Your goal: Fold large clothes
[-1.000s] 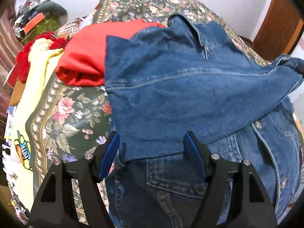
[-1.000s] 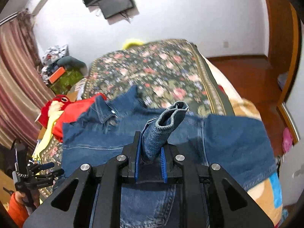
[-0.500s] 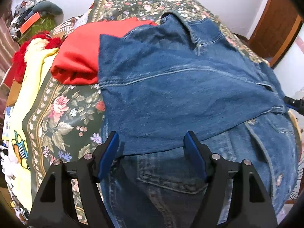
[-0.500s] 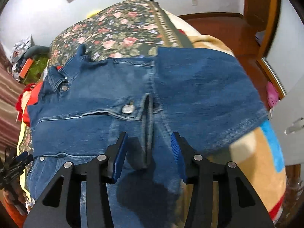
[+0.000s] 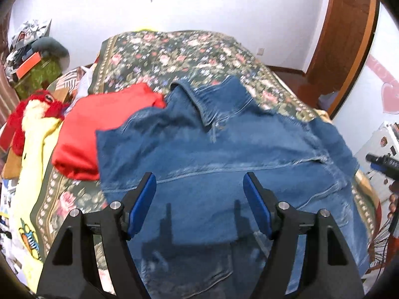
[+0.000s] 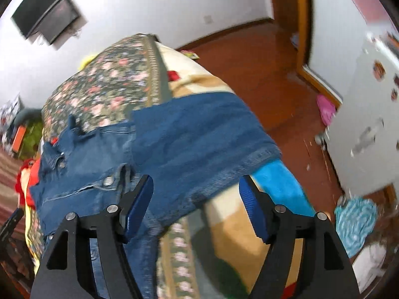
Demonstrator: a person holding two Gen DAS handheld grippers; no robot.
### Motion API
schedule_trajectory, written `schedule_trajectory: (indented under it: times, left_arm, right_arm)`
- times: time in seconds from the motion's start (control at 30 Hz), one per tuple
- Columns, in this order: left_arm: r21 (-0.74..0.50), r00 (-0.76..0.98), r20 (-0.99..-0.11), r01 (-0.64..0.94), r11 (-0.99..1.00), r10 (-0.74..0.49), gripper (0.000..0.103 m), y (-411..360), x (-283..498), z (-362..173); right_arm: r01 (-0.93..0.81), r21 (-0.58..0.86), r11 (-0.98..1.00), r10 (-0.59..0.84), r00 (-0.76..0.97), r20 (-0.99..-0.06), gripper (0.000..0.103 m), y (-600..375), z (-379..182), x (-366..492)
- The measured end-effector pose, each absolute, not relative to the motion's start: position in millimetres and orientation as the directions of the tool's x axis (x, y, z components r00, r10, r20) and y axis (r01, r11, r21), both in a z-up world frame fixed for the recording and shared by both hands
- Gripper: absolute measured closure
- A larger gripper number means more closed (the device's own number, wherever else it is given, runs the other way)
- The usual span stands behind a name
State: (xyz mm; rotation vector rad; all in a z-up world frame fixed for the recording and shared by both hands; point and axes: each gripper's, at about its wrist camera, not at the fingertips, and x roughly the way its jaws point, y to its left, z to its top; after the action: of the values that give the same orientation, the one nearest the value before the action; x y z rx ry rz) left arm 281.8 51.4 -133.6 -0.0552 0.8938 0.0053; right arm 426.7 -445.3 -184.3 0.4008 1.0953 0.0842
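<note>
I see the denim jacket [image 5: 212, 154] spread on the floral bedspread [image 5: 174, 54], collar far, a red garment [image 5: 99, 124] touching its left edge. My left gripper [image 5: 199, 196] hovers wide above it, holding nothing. My right gripper [image 6: 195, 199] has just been opening, apparently empty, near the jacket's right side.

The denim jacket [image 5: 224, 154] hides part of the red garment [image 5: 99, 124] and runs out of the left wrist view at the bottom edge; the right wrist view is smeared throughout, so the items on the white door [image 6: 369, 114] cannot be made out
</note>
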Motion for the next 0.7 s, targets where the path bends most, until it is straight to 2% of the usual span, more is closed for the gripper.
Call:
schedule_trajectory:
  times: [0.17, 0.37, 0.43, 0.7]
  left_arm:
    - [-0.029, 0.612, -0.790, 0.005, 1.000, -0.027, 0.031, 37.7, 287.0, -143.7]
    - [-0.013, 0.578, -0.816, 0.003, 1.000, -0.012, 0.031, 38.4, 285.4, -159.7]
    - [-0.009, 0.573, -0.819, -0.006, 1.000, -0.004, 0.031, 41.3, 284.3, -162.4]
    - [0.010, 0.562, -0.826, -0.060, 0.998, 0.042, 0.031, 62.0, 276.2, -169.6]
  right_arm:
    - [0.227, 0.446, 0.866, 0.339, 0.389, -0.857, 0.035, -465.6, -222.0, 437.3]
    - [0.284, 0.521, 0.804, 0.397, 0.397, -0.828, 0.035, -474.6, -236.0, 455.3]
    - [0.321, 0.532, 0.783, 0.401, 0.392, -0.828, 0.032, -478.2, -241.9, 463.9]
    - [0.386, 0.440, 0.811, 0.281, 0.403, -0.871, 0.031, -467.9, -248.5, 492.2]
